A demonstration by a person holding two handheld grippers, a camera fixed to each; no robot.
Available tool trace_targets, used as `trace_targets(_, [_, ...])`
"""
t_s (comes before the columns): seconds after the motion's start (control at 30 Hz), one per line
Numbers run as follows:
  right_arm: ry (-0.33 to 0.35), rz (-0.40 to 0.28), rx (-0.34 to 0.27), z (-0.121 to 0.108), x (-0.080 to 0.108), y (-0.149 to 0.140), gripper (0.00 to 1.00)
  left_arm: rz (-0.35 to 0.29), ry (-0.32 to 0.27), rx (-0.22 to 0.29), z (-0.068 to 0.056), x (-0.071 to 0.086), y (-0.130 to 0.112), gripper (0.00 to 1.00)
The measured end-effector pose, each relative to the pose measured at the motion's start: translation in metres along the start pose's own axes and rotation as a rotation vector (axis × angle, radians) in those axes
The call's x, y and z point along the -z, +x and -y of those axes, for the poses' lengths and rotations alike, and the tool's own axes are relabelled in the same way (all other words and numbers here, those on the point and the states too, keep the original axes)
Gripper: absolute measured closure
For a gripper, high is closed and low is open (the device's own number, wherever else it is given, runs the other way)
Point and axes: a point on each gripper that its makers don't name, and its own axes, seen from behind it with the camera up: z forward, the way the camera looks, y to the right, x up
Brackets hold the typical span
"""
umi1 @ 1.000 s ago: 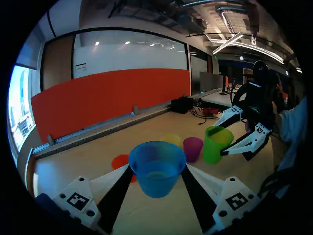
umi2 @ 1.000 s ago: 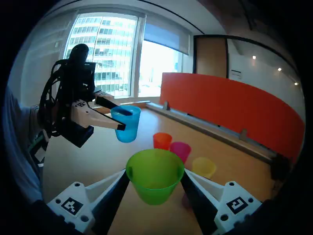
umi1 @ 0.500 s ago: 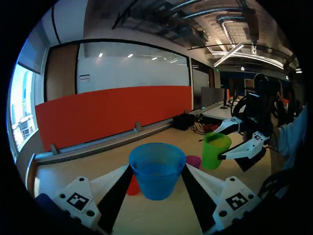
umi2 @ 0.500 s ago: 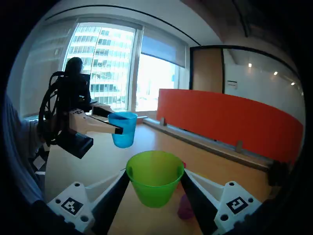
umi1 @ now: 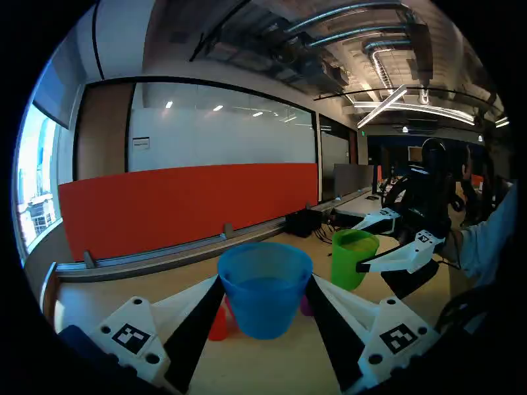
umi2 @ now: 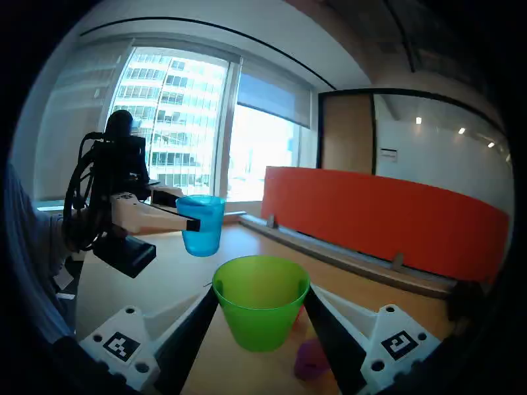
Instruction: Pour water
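Note:
A blue cup (umi1: 265, 288) with water in it is held upright between my left gripper's (umi1: 263, 296) fingers, above the wooden table (umi1: 277, 365). My right gripper (umi2: 261, 306) is shut on an upright green cup (umi2: 261, 299). In the left gripper view the green cup (umi1: 352, 258) hangs to the right, pinched by the other gripper (umi1: 388, 253). In the right gripper view the blue cup (umi2: 201, 224) is held up at the left by the other gripper (umi2: 155, 217). The two cups are apart, both lifted off the table.
A red cup (umi1: 218, 322) and a purple cup (umi1: 305, 307) peek out behind the blue cup on the table; the purple cup (umi2: 309, 359) also sits low in the right gripper view. An orange partition (umi1: 184, 197) runs along the table's far edge. A sleeve (umi1: 484, 237) is at right.
Both grippers have risen with their cups; the table and the loose cups have dropped lower in both views. The green and blue cups stay upright and apart.

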Motion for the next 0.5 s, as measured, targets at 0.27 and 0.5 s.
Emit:
trace_targets(0.27, [-0.001,-0.02,-0.001,-0.001,-0.001,0.008,0.08,-0.018,-0.005,0.005,-0.004,0.0,0.007,0.16])
trace_targets(0.5, [0.006,-0.026,0.01,0.001,-0.003,0.013,0.08,-0.029,-0.007,-0.006,-0.006,0.001,0.01,0.16])
